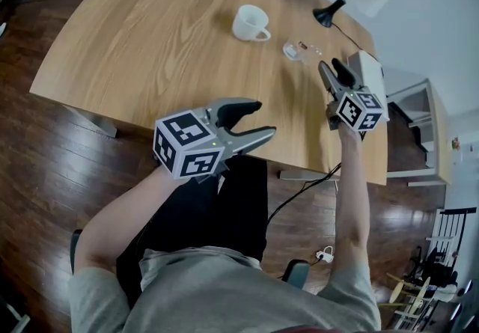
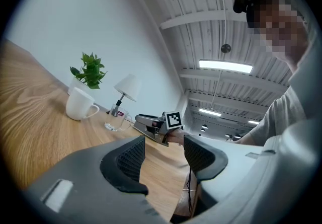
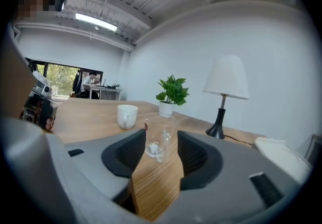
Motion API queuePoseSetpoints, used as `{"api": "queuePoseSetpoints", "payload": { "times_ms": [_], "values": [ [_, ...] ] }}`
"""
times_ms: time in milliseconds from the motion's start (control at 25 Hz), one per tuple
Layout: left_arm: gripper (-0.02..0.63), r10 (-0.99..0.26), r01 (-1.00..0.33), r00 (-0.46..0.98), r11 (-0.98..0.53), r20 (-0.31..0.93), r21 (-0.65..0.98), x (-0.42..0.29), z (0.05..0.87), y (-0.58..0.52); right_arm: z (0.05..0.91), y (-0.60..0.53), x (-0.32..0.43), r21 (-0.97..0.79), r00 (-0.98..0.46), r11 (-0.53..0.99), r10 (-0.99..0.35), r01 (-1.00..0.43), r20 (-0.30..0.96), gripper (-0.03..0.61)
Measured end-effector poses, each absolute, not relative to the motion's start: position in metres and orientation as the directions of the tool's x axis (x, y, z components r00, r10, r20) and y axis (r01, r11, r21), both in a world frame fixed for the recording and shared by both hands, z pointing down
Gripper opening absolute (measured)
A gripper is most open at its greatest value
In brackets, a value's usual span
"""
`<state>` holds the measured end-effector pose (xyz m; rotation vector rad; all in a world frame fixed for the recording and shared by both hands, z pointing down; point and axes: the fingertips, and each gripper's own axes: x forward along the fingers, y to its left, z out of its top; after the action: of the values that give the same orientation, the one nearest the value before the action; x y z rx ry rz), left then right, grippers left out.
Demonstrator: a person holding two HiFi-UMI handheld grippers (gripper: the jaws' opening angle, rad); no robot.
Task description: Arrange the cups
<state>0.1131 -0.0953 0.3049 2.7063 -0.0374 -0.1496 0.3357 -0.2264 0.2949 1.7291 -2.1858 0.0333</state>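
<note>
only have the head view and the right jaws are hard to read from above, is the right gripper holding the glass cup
Observer: No. In the right gripper view the right gripper has its jaws apart, and the glass cup stands on the table beyond the tips, untouched.
Operator: is it lined up with it
Observer: Yes, the cup shows upright in the gap between the jaws, its handle on the side facing the gripper.
Operator: and the left one
Observer: The left gripper is open, with only bare table between its jaws.
</note>
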Motion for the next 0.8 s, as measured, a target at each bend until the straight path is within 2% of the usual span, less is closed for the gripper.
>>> {"api": "queuePoseSetpoints", "payload": {
  "times_ms": [240,560,800],
  "values": [
    [0.236,-0.049,-0.002,0.994,-0.904,-0.100,0.427,0.113,0.304,-0.096,0.313,-0.260,0.332,0.277,-0.239,0.347,-0.903,-0.896,0.358,0.210],
    [0.236,-0.054,-0.004,0.993,-0.901,-0.105,0.434,0.112,0.303,-0.096,0.319,-0.267,0.322,0.262,-0.282,0.396,-0.879,-0.880,0.384,0.067],
    [0.236,-0.052,-0.001,0.993,-0.903,-0.108,0.429,0.115,0.301,-0.097,0.311,-0.250,0.317,0.159,-0.293,0.366,-0.888,-0.917,0.353,0.066]
  ]
}}
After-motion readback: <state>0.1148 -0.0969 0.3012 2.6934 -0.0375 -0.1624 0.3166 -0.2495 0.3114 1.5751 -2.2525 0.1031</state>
